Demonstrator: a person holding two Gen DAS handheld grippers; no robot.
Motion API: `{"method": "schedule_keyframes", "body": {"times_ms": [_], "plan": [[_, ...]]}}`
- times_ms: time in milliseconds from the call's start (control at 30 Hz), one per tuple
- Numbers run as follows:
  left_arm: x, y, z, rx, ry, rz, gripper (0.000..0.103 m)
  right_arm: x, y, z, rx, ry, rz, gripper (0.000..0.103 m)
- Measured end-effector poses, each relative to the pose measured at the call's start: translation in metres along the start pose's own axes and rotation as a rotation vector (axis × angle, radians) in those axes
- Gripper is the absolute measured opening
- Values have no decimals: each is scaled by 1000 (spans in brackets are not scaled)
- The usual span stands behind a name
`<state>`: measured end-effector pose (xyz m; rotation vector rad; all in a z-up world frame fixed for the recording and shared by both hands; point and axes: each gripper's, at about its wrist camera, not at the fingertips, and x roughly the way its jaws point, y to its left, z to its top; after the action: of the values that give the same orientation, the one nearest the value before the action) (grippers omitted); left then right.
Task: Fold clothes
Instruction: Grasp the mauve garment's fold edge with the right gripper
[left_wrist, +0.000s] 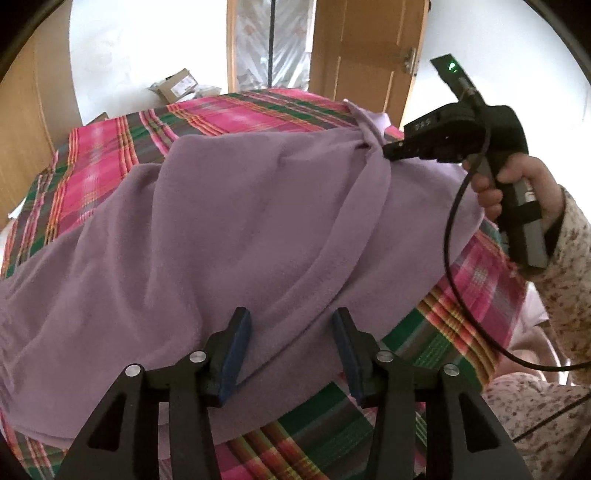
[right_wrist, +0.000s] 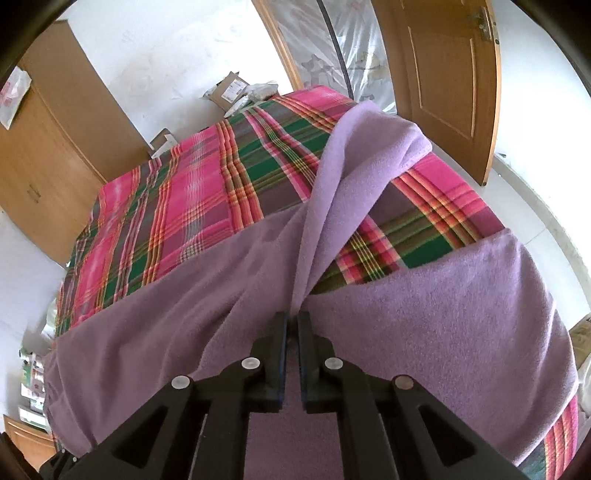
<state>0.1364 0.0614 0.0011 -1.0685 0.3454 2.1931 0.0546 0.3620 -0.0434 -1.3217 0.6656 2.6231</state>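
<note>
A purple fleece garment (left_wrist: 229, 236) lies spread over a pink and green plaid bed cover (left_wrist: 110, 155). My left gripper (left_wrist: 291, 321) hovers open just above the garment's near part, with nothing between its blue pads. My right gripper (right_wrist: 292, 317) is shut on a gathered fold of the purple garment (right_wrist: 424, 295), and a long strip of it (right_wrist: 354, 162) stretches away toward the bed's far corner. The left wrist view shows that right gripper (left_wrist: 391, 149) from the side, held in a person's hand (left_wrist: 517, 181), pinching the fabric at the far right.
The plaid cover (right_wrist: 177, 199) lies bare on the far left half of the bed. Cardboard boxes (right_wrist: 229, 88) sit on the floor beyond it. A wooden wardrobe (right_wrist: 48, 155) stands left, a wooden door (right_wrist: 443, 74) right. A black cable (left_wrist: 454, 258) hangs from the right gripper.
</note>
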Motion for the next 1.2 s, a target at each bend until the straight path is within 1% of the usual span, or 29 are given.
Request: {"method": "schedule_keyframes", "body": {"times_ms": [33, 67, 133, 233, 333, 367, 433, 500, 533, 733, 900, 933, 967, 1000, 1067, 1100, 1167, 1200], "plan": [[1, 0, 1, 2, 1, 9, 48, 0, -1, 0, 4, -1, 5, 8], [1, 1, 2, -1, 0, 16, 48, 1, -2, 1, 10, -2, 7, 14], [1, 4, 6, -15, -4, 24, 48, 2, -5, 3, 24, -6, 12, 20], [-3, 3, 9, -23, -29, 15, 48, 5, -8, 8, 42, -16, 41, 24], [-3, -4, 9, 3, -24, -8, 48, 11, -10, 13, 58, -15, 71, 27], [-1, -7, 9, 10, -20, -1, 48, 12, -10, 15, 65, -16, 77, 27], [2, -11, 11, 23, -13, 12, 48, 13, -10, 19, 71, -20, 84, 26], [5, -12, 14, 33, -10, 25, 48, 13, -7, 21, 62, -23, 82, 8], [6, -12, 15, 37, -10, 34, 48, 12, -6, 22, 60, -26, 84, 5], [16, -5, 21, 7, 11, 58, 48, -4, -8, 24, 83, -70, 129, 5], [18, 0, 23, -23, 8, 44, 48, -17, -9, 23, 89, -101, 151, 5], [16, 0, 22, -27, 6, 42, 45, -19, -9, 22, 90, -106, 154, 5], [16, 0, 22, -28, 3, 40, 38, -21, -9, 22, 92, -110, 157, 5], [15, 0, 22, -29, 1, 39, 35, -23, -9, 21, 91, -117, 159, 5], [13, 0, 20, -35, -5, 39, 22, -28, -7, 20, 81, -135, 159, 5], [12, 0, 20, -39, -8, 40, 20, -31, -6, 20, 75, -145, 160, 5], [10, 2, 20, -47, -21, 32, 10, -40, -3, 19, 64, -172, 159, 5], [6, 3, 20, -49, -37, 19, 10, -44, -2, 18, 57, -186, 155, 5]]}}
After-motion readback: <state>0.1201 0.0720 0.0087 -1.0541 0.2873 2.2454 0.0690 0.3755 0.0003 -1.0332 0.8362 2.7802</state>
